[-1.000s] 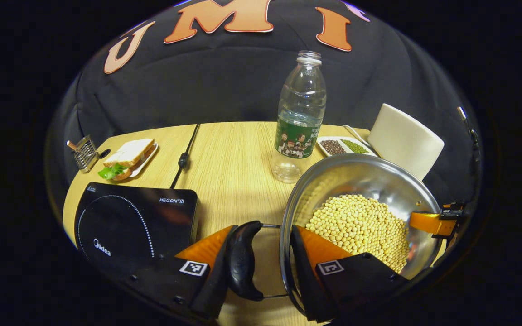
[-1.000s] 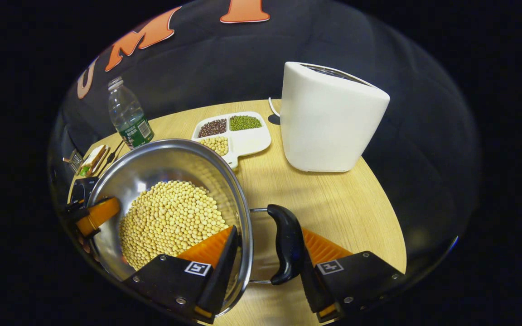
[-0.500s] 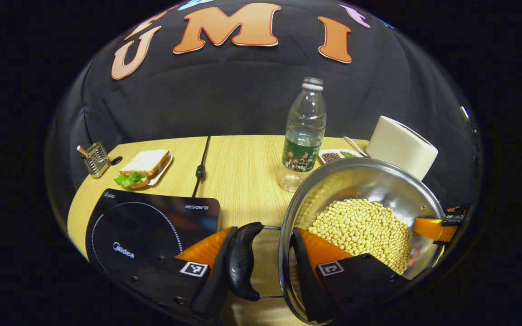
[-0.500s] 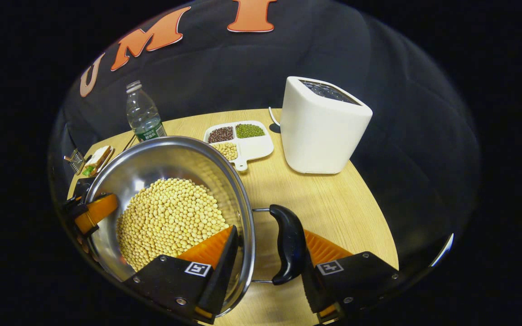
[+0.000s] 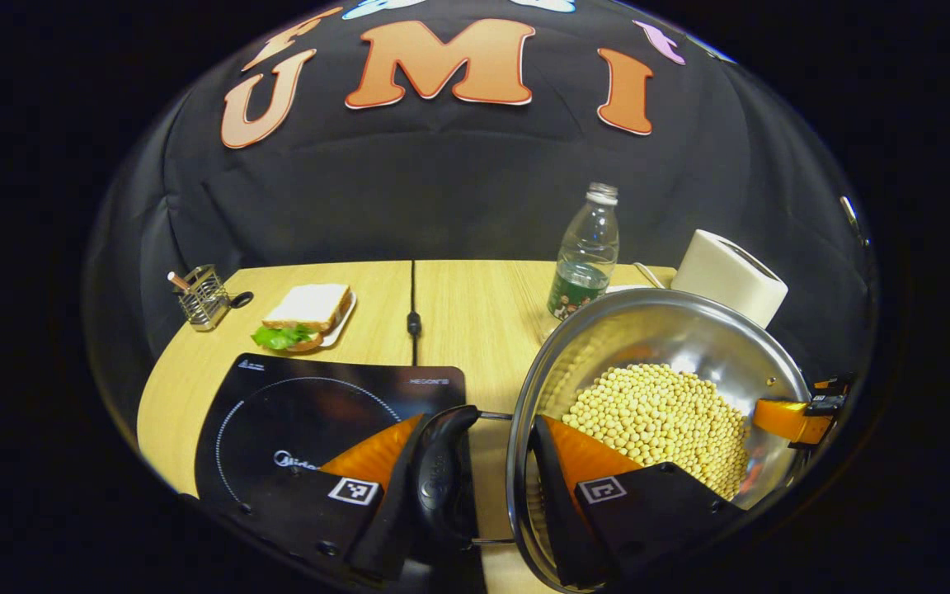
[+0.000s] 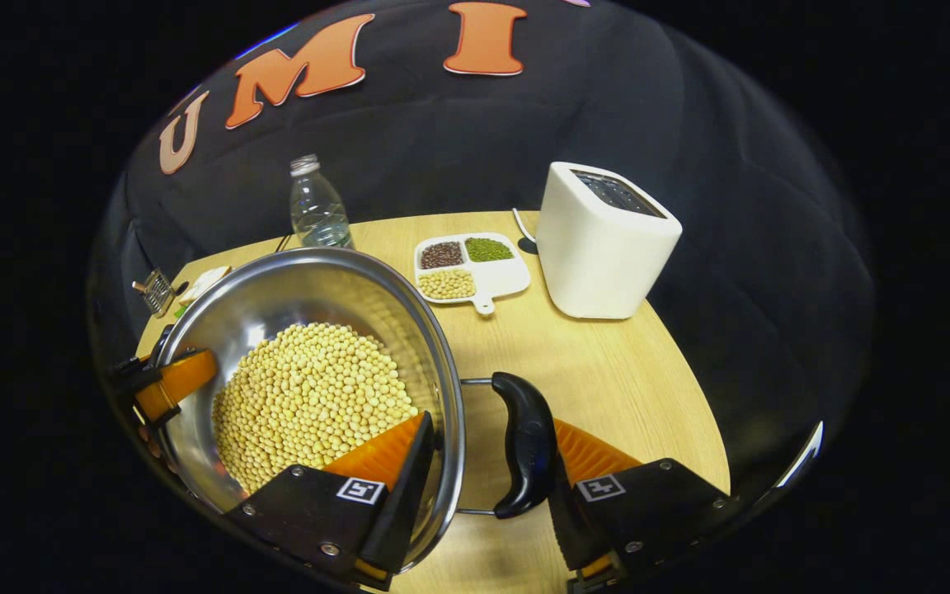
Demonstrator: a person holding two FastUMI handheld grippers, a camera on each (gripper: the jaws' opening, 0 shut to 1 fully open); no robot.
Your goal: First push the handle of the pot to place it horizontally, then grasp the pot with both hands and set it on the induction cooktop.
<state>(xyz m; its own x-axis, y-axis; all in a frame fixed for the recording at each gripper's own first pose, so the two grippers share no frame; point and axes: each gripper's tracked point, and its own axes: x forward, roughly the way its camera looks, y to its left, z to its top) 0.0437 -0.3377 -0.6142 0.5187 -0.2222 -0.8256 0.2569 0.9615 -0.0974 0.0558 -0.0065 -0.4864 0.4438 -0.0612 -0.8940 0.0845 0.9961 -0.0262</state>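
Observation:
A steel pot (image 5: pixel 648 326) holding yellow soybeans (image 5: pixel 656 412) hangs above the wooden table, carried at both side handles. My left gripper (image 5: pixel 479 425) is shut on it, one finger outside the black left handle (image 5: pixel 442 470) and the other inside the pot wall. My right gripper (image 6: pixel 487 425) grips the same way across the black right handle (image 6: pixel 524 445) and the pot (image 6: pixel 318 285) rim. Both handles lie level. The black induction cooktop (image 5: pixel 310 404) lies on the table just left of the pot. An orange finger of the far gripper (image 5: pixel 788 412) shows at the opposite rim.
A water bottle (image 5: pixel 586 252) and a white appliance (image 6: pixel 607 239) stand behind the pot. A divided dish of beans (image 6: pixel 471 268) lies beside the appliance. A sandwich plate (image 5: pixel 306 309), a wire holder (image 5: pixel 201 295) and a black cable (image 5: pixel 413 313) lie behind the cooktop.
Both grippers rose and drew back from the bottle with the pot in them. The cooktop has slid toward the middle of the left gripper view, closer to the pot.

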